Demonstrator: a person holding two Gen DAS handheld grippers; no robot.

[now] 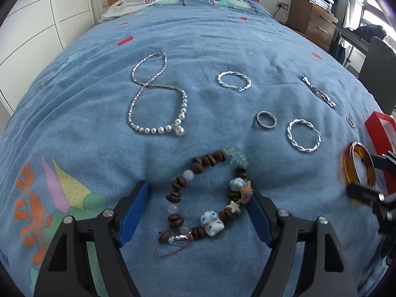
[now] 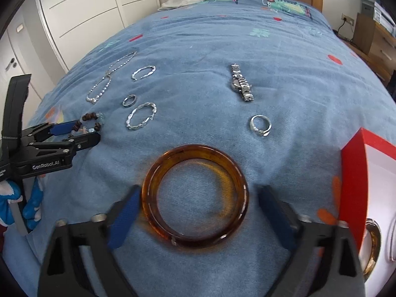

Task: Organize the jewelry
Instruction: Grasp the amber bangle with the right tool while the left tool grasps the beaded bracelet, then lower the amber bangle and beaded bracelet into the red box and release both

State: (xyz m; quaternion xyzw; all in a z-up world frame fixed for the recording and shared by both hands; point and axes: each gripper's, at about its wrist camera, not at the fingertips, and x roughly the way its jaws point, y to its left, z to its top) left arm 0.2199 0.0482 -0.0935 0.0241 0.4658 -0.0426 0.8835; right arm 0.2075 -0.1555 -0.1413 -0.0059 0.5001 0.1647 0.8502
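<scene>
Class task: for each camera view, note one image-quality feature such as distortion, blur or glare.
Left wrist view: fisheye bends the bed into a dome with dark vignetted corners; the amber bangle at the right edge is smeared, while the beaded bracelet is sharp. Right wrist view: same curvature; the bangle is crisp, and the red box interior looks overexposed.

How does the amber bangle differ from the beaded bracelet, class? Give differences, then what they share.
The amber bangle is one smooth, rigid, translucent ring; the beaded bracelet is many brown, white and blue pieces strung in an uneven loop. The bangle sits between the right gripper's fingers, the bracelet between the left gripper's. Both lie flat on the blue bedspread, with both grippers open.
</scene>
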